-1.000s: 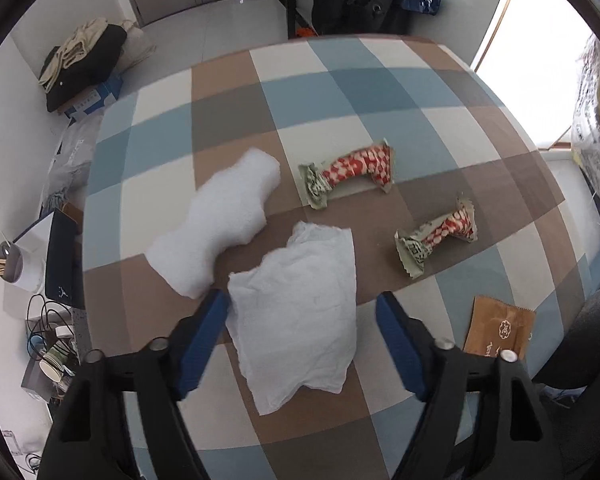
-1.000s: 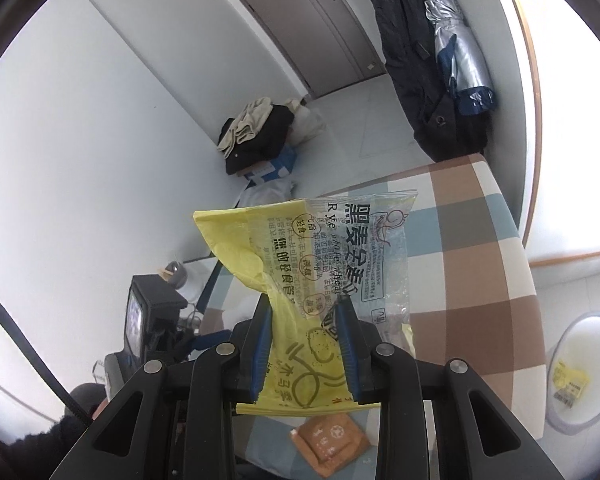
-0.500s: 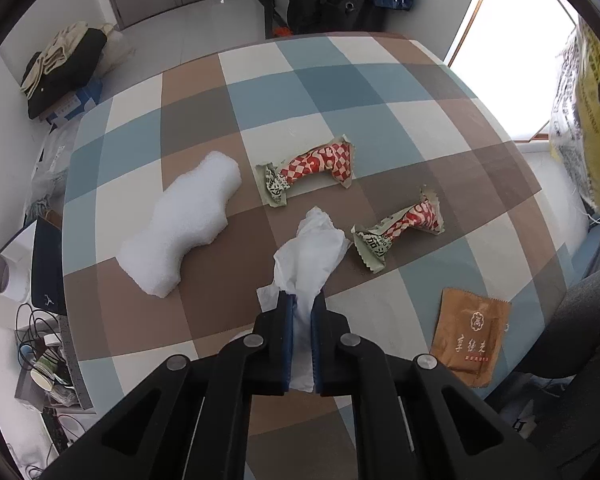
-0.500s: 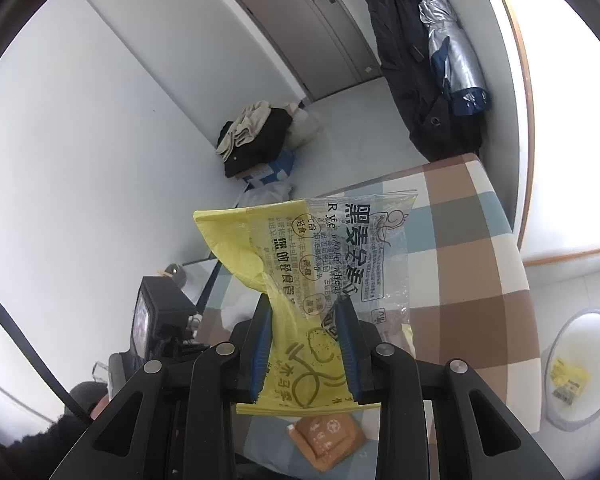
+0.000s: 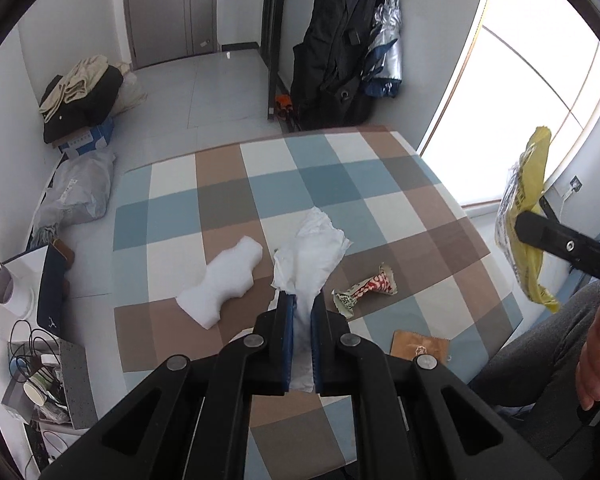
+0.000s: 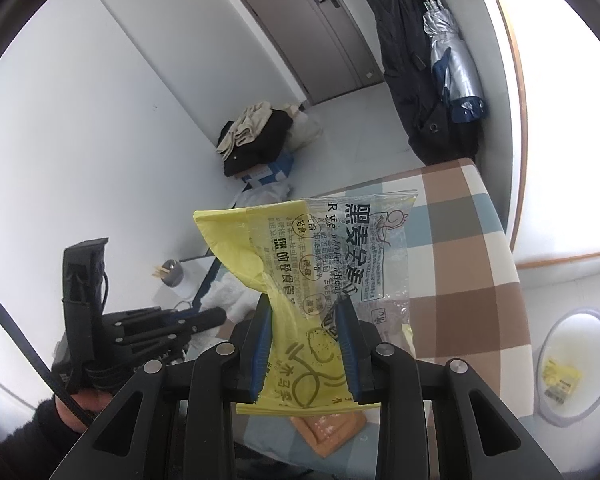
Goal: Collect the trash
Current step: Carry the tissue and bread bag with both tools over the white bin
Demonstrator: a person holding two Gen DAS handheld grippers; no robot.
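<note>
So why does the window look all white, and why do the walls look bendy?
Left wrist view: the window is blown out by daylight, so nothing outside shows; the fisheye lens curves its frame and leaves dark corners. Right wrist view: the same lens bends the wall and door, while the yellow bag close to the camera stays sharp enough to read its print.

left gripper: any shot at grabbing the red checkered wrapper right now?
Probably not yet. The left gripper is shut on the white tissue, so it has no free jaws. The red checkered wrapper lies uncovered on the table just beside the tissue; the path itself looks open.
</note>
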